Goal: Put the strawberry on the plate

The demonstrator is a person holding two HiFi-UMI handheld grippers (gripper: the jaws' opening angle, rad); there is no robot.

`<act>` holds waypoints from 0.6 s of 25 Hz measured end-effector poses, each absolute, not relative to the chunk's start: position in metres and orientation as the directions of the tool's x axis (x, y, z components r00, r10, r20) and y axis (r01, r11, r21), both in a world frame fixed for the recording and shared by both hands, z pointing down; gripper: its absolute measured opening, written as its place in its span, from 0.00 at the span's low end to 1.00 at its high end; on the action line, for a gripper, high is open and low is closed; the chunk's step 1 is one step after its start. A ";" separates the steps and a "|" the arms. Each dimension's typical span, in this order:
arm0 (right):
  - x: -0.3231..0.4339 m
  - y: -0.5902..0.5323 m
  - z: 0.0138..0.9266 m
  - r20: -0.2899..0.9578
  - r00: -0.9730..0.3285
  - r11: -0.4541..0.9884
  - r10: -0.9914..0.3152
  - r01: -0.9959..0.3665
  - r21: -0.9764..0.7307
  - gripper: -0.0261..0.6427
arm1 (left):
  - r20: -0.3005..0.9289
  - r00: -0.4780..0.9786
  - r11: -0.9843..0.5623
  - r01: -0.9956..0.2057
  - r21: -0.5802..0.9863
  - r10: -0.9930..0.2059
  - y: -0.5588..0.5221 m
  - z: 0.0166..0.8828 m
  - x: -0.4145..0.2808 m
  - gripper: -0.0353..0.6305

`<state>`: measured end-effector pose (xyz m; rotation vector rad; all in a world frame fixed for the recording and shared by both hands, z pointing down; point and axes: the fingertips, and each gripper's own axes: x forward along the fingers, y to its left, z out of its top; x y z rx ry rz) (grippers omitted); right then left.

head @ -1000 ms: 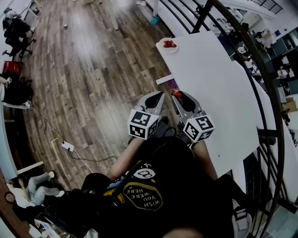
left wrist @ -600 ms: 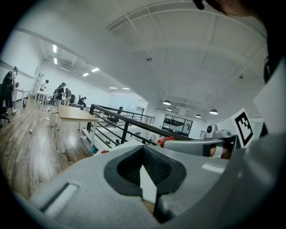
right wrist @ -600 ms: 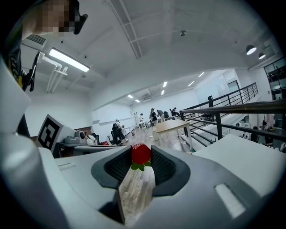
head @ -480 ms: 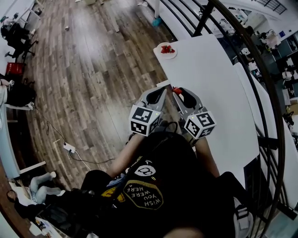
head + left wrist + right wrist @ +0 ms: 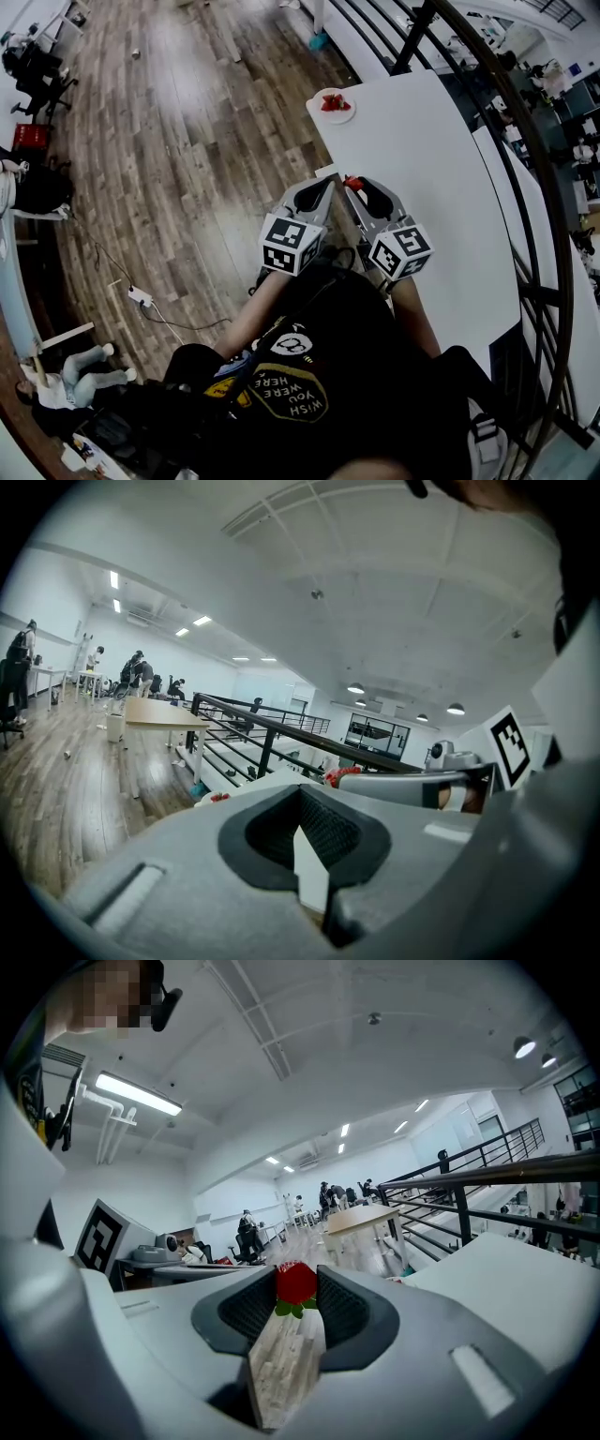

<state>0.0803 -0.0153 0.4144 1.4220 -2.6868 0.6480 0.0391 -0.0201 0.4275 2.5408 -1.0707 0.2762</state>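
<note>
A red strawberry (image 5: 352,183) with green leaves (image 5: 296,1283) sits pinched between the tips of my right gripper (image 5: 353,186), which hangs over the near left edge of the white table (image 5: 422,187). The small white plate (image 5: 333,105) lies at the table's far left corner, well ahead of both grippers, with red strawberries on it. My left gripper (image 5: 323,186) is beside the right one, over the table's edge, shut and holding nothing (image 5: 300,791). In the left gripper view the held strawberry (image 5: 339,774) shows to the right and the plate (image 5: 217,798) lies far ahead.
A black railing (image 5: 525,169) curves along the table's right side. Wood floor (image 5: 187,141) spreads to the left, with a cable and a white power adapter (image 5: 139,297) on it. A small white bar (image 5: 328,171) juts from the table's edge near the grippers.
Both grippers, the strawberry still held, have moved forward along the table's edge, so the plate is somewhat nearer. Neither gripper's jaws have changed.
</note>
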 end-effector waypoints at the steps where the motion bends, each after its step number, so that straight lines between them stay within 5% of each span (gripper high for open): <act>1: 0.081 -0.020 0.415 0.223 -0.575 0.487 -0.787 -0.801 -0.347 0.24 | 0.317 0.695 -0.647 -0.718 0.258 -0.645 -0.025 0.427 0.039 0.06; 15: 0.065 -0.104 0.401 0.230 -0.510 0.436 -0.829 -0.846 -0.306 0.24 | 0.284 0.736 -0.690 -0.676 0.260 -0.614 -0.122 0.413 0.018 0.06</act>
